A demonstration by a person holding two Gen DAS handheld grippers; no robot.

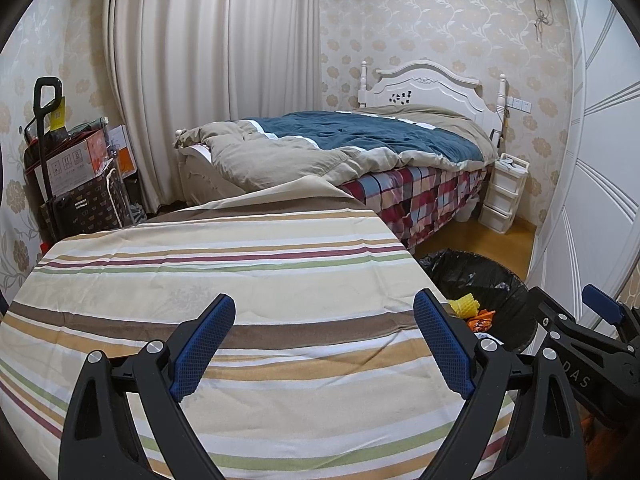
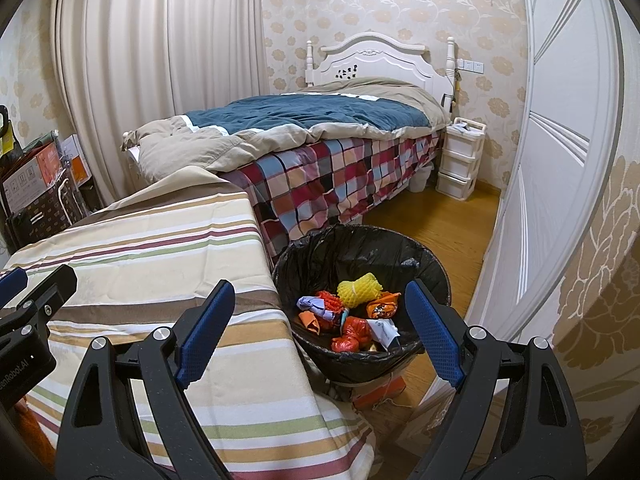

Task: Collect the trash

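Yellow foam net (image 2: 359, 289) lies crosswise atop the bin's (image 2: 362, 364) trash; both hand-held grippers (image 1: 324, 344) (image 2: 320, 330) spread, empty.

Matt striped cloth (image 2: 160, 248) — glossy black plastic liner (image 2: 320, 256) — yellow foam netting (image 2: 360, 288).

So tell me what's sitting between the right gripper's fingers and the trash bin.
Nothing: the right gripper is open and empty, and in the right wrist view only air separates its fingers from the black-lined trash bin just below.

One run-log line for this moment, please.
left gripper: open, empty | right gripper: open, empty | striped tablecloth: no trash visible | trash bin: holds yellow foam net, wrappers
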